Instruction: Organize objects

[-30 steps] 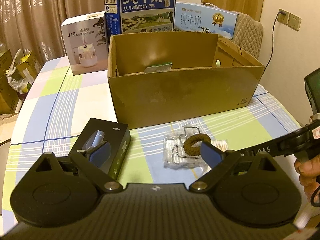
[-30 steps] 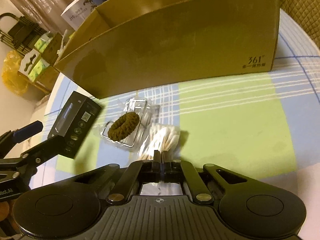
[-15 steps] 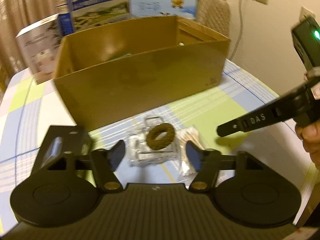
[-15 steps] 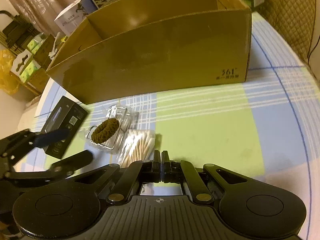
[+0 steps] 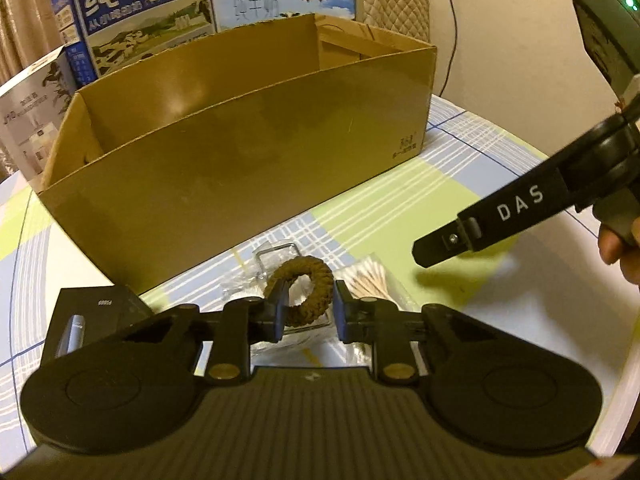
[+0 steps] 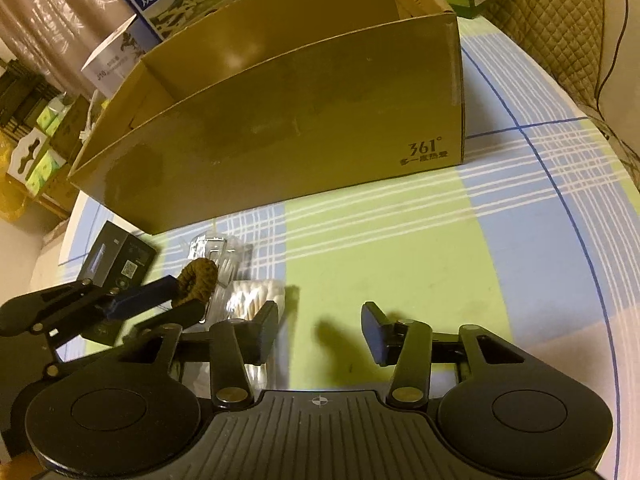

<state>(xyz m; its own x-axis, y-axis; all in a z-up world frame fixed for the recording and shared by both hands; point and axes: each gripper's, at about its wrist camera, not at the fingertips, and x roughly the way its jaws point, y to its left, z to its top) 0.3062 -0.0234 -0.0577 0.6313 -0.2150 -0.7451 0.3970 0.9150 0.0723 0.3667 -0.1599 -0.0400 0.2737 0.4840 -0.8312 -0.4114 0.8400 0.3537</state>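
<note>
We are closing our left gripper on the brown braided ring, which is sitting on a clear plastic packet on the tabletop, just in front of the cardboard box. Its jaws have just been narrowing with the ring between them, and in the left wrist view the pads are flanking the ring's lower half, apparently pressing on it. Our right gripper is hovering beside the bag of cotton swabs; its jaws have just been parting and are standing released with only bare tablecloth between them.

We judge the task to be midway at best. The box's interior is mostly hidden from here, so we cannot tell what is already stowed. At least 4 things are lying outside it along its front wall: the ring, the clear packet, the swabs and a black product box toward the tabletop's left side. What remains, we reckon, is lifting the ring over the box wall, then moving the other 3 items.
</note>
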